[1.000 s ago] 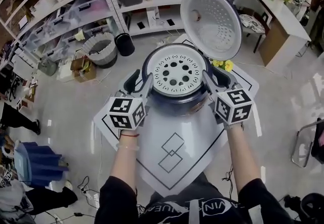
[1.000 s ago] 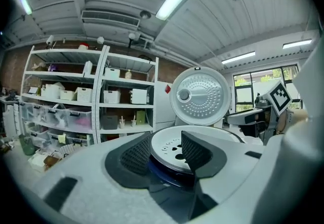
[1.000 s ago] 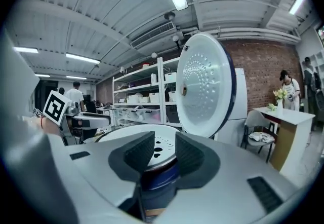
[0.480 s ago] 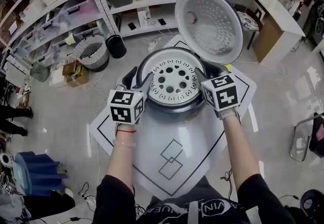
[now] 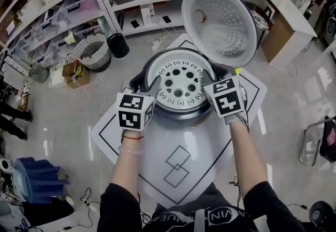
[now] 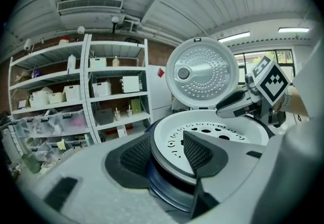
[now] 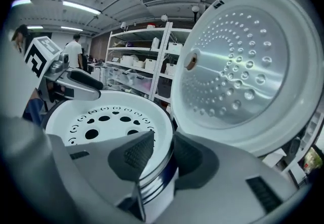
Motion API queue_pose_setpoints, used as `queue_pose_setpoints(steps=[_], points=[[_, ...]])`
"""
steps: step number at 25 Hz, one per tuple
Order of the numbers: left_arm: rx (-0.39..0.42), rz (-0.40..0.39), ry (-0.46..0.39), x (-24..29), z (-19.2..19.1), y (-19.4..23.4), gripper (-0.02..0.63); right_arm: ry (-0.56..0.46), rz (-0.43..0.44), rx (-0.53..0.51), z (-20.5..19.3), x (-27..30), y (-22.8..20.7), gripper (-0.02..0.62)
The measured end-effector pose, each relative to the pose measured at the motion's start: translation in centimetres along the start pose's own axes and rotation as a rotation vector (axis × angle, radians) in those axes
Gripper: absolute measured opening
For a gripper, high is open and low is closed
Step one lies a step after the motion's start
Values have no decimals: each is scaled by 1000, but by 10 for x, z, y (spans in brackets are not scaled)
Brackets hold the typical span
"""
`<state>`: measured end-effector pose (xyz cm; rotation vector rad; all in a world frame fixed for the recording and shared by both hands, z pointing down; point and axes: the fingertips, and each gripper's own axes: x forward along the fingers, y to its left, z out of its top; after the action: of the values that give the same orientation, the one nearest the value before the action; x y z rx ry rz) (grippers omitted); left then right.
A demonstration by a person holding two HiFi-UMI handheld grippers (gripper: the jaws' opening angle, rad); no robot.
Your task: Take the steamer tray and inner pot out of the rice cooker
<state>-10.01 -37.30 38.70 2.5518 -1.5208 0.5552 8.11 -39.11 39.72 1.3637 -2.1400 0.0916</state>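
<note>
The rice cooker [image 5: 178,114] stands on the white mat with its lid [image 5: 220,21] swung up. The white perforated steamer tray [image 5: 181,83] sits in it, on the inner pot's metal rim [image 6: 169,167]. My left gripper [image 5: 147,84] straddles the left rim, one pad inside the tray [image 6: 217,132] and one outside. Its jaws have just been closing, and bare wall still shows beside the inner pad of the left gripper [image 6: 167,149]. My right gripper [image 5: 214,76] straddles the right rim of the tray [image 7: 109,121] the same way. The jaws of the right gripper [image 7: 162,154] have also just been closing, with a dark gap at the outer pad.
The cooker sits on a white mat [image 5: 178,162] printed with black diamond lines. Shelving [image 5: 105,0] with boxes runs behind, with a woven basket [image 5: 94,52] on the floor. A desk [image 5: 286,21] stands at the back right, and a blue bin [image 5: 37,183] at the lower left.
Both grippers have come inward and down from beside the cooker, and now reach over its rim at the left and the right. The tray and pot have not moved.
</note>
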Motion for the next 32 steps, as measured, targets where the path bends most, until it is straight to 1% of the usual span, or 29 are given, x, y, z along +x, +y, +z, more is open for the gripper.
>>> queue_pose_setpoints(steps=[2,3,4,5,7,8,9,10,12,13,14,16,19,21,23,24,26,28,29,32], points=[[4,0,-20,-1,2,-2,204,-34,-31,-72,6,-4,1,99],[-1,-4,-27,-1,2,-2,204,-49,-41,-107,10,-5,3,10],[-3,-6,-28,-1,2,-1,204,-57,-42,-124,12,-5,6,-3],[-2,-6,-25,-1,1,0,204,-62,-38,-118,12,-4,8,-3],[3,2,-14,0,-1,1,204,-71,-48,-83,10,-4,6,-3],[4,11,-7,1,-3,2,204,-72,-60,-75,8,-4,3,-1],[6,21,1,2,-4,3,204,-67,-68,-70,7,-5,0,48],[7,31,11,3,-4,4,204,-58,-67,-56,6,-6,-2,78],[20,44,40,5,-3,7,204,-24,-37,-2,4,-7,-5,101],[35,48,62,6,-3,7,204,0,-18,19,2,-7,-5,108],[54,53,85,7,-3,8,204,27,0,29,1,-7,-5,128],[94,61,120,10,-3,9,204,76,22,26,1,-6,-4,140],[137,47,125,12,2,5,204,110,42,40,-4,-7,-1,147],[196,43,146,15,1,1,211,113,63,70,-8,-7,2,198],[267,51,208,21,-7,0,227,123,56,70,-10,-3,4,207],[288,54,239,22,-10,0,227,132,47,60,-11,-1,5,213],[298,57,271,24,-13,0,225,147,36,44,-10,2,7,213],[296,68,275,25,-11,1,216,140,41,49,-9,5,6,177],[294,76,270,24,-10,2,207,129,42,51,-9,5,6,172],[289,110,235,19,-6,5,149,89,25,47,-8,1,6,160]])
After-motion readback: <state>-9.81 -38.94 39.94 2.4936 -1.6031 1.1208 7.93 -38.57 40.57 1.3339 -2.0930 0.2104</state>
